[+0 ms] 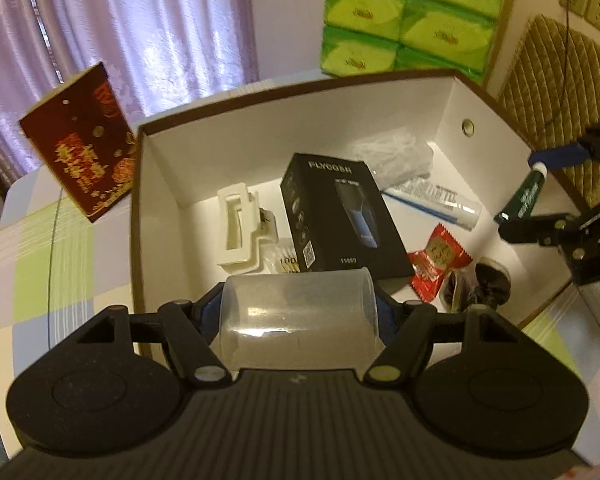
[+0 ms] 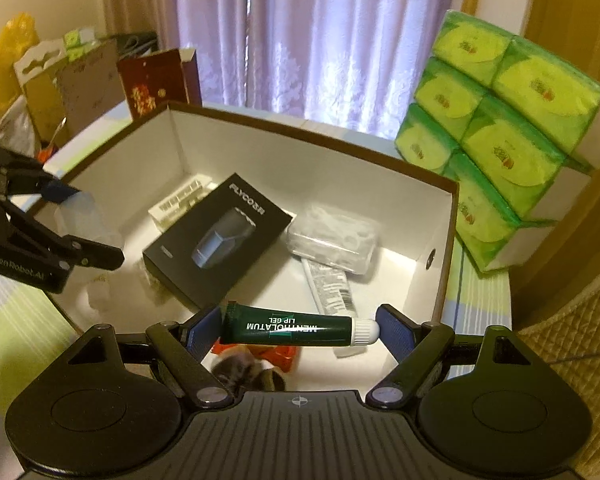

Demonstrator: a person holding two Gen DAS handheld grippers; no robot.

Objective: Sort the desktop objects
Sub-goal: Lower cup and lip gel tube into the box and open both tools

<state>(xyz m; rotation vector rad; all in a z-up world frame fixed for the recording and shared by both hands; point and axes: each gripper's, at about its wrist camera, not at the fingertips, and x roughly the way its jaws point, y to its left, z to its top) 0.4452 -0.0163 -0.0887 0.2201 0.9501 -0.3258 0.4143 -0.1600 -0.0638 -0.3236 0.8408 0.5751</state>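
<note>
Right wrist view: right gripper [image 2: 300, 326] clamps the green lip gel tube [image 2: 292, 328] crosswise over the white box [image 2: 444, 248]; left gripper [image 1: 298, 312] grips a clear plastic cup [image 1: 300, 312] at the box's near edge.

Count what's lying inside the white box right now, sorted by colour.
White: 2, plastic hair claw, toothpaste tube
Black: 1, flat shaver carton
Red: 1, snack sachet
Clear: 1, plastic case
Dark: 1, round wrapped bundle
Total: 6
</note>
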